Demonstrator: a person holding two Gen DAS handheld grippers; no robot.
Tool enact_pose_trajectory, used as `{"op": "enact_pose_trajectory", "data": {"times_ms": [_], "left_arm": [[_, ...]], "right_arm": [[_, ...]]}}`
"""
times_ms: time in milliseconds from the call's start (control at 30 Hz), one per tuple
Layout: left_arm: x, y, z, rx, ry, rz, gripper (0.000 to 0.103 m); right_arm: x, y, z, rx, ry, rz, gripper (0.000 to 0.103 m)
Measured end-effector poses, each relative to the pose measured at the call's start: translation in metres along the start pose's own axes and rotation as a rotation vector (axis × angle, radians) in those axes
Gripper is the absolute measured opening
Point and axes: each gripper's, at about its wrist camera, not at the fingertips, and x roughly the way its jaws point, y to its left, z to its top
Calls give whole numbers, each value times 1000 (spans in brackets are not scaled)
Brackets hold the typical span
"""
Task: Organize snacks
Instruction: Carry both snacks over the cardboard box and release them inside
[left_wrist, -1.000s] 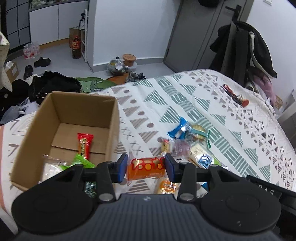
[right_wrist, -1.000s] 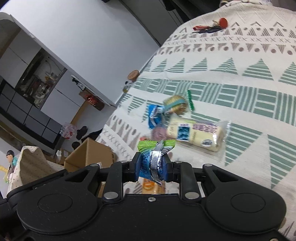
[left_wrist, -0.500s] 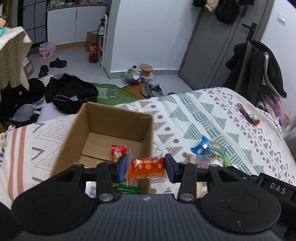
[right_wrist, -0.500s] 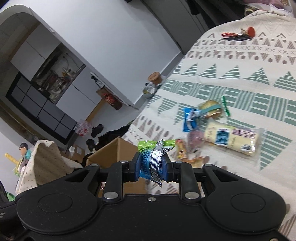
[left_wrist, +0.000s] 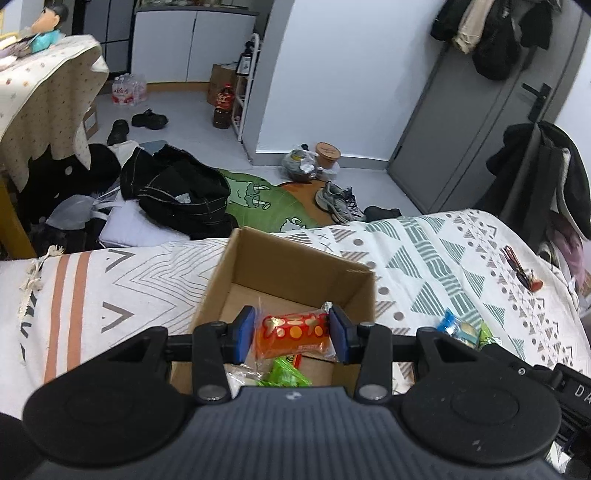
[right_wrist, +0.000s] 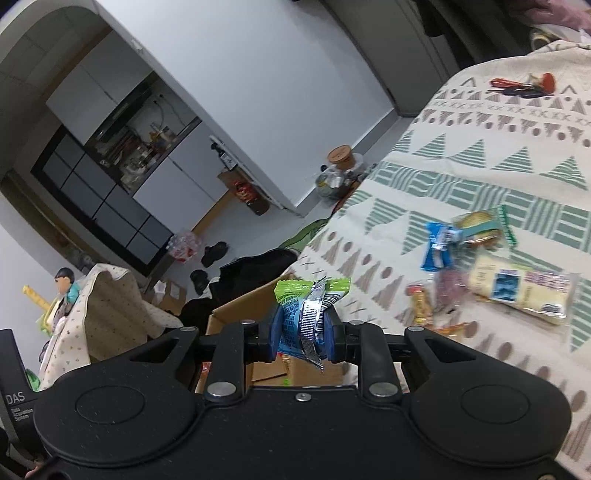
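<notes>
My left gripper (left_wrist: 291, 334) is shut on an orange snack packet (left_wrist: 293, 334) and hangs over the open cardboard box (left_wrist: 295, 266) on the bed. Inside the box lie a green packet (left_wrist: 286, 373) and other wrappers, partly hidden by the fingers. My right gripper (right_wrist: 303, 328) is shut on a green and blue snack packet (right_wrist: 299, 314), held above the box's (right_wrist: 240, 308) near corner. Loose snacks stay on the patterned blanket: a blue packet (right_wrist: 437, 245), a round cookie pack (right_wrist: 480, 225) and a long pale packet (right_wrist: 521, 290).
Keys with a red tag (left_wrist: 524, 273) lie on the blanket (left_wrist: 443, 254) at the right. Beyond the bed's edge the floor holds black clothes (left_wrist: 173, 192), a green rug (left_wrist: 258, 199) and sneakers (left_wrist: 338, 201). A draped table (left_wrist: 44, 96) stands at the left.
The left gripper carried the orange packet left from the snack pile to above the box. The right gripper moved toward the box too, and the loose snacks shifted right in its view.
</notes>
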Motion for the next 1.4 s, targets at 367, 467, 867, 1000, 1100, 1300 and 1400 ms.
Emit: {"op": "enact_pose_trajectory", "data": {"times_ms": [367,467,867,1000,1100,1300,1400], "left_arm": [[25,24,3,-29,45,-32,51],[28,27,3,-42,59,-40,55],[25,29,2,-44,76,-22,76],[20,24,-3,-35,76,0,83],[15,18,-5,-14,62,19,85],[6,-1,-12,20,57,6,90],[-1,-13,-16,39,48,-1,92]], "right_arm": [[47,27,-11,-35,73,24,23],[55,32,-14,-43,86,20,23],[50,36,-13,-53,66,50,45],[36,31,-12,-56,42,21,60],[23,24,-10,-62,31,-2,68],[-9,5,-3,-68,-7,-46,81],[-25,-6,0,-69,-17,-66,83]]}}
